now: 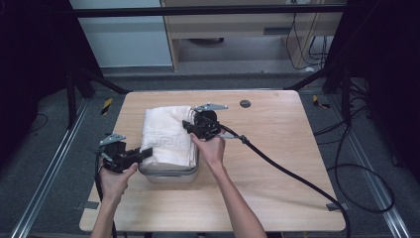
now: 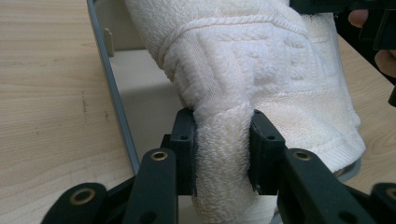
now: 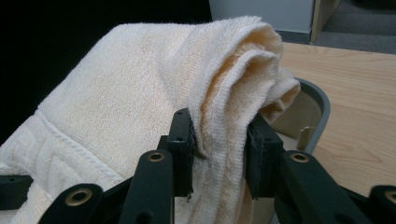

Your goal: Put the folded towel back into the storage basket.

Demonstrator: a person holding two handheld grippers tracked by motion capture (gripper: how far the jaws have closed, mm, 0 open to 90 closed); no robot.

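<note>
A folded white towel with a woven border lies over a grey plastic tub on the wooden table. My left gripper is shut on the towel's near left edge, just above the tub's rim. My right gripper is shut on the stacked folds at the towel's right side, with the tub's wall beyond it. The towel bulges upward between the two grips.
A black cable trails from the right gripper across the table to its near right corner. A small dark round disc sits near the far edge. Black frame legs and floor cables surround the table.
</note>
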